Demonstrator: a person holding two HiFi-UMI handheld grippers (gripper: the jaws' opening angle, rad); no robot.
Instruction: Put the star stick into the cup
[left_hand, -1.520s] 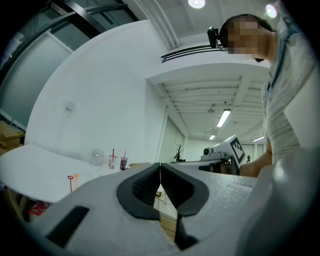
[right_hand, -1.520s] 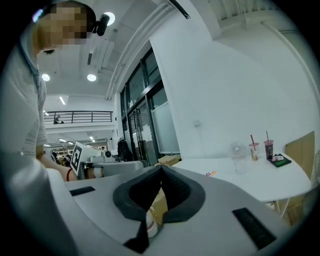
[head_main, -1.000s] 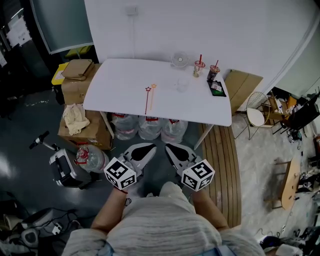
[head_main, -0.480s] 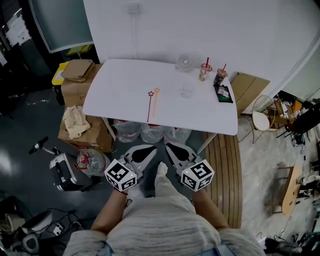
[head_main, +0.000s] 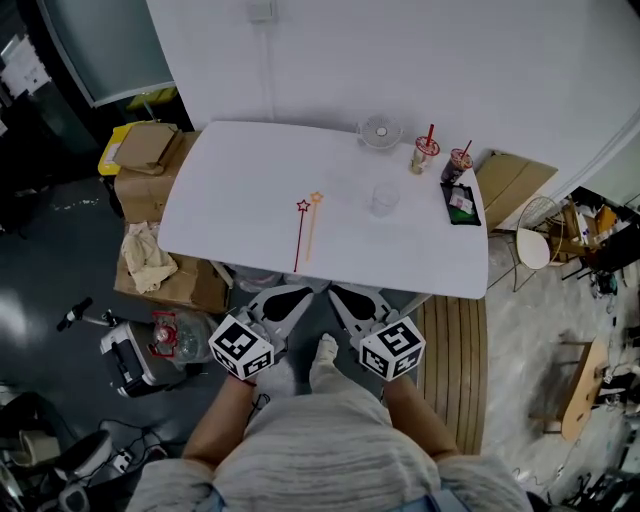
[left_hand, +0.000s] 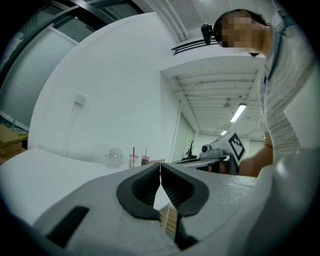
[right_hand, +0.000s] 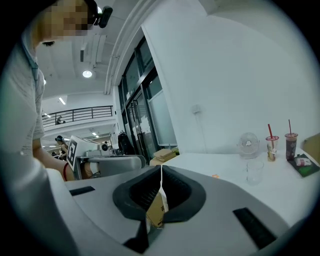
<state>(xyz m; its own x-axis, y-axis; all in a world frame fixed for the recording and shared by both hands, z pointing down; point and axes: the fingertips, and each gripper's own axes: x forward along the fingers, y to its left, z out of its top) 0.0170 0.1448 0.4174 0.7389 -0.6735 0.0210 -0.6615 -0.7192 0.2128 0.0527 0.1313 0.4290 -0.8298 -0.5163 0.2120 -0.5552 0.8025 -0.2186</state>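
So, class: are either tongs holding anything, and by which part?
Nothing held: left tongs and right tongs are shut, empty; star stick lies on the table.

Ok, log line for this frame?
left gripper: shut, empty | right gripper: shut, empty | red stick, orange stick: flat on table, untouched | cup: upright, right of sticks

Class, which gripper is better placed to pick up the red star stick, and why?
Probably the left gripper: the red star stick lies straight ahead of it, while the right gripper sits further right. Both are shut.
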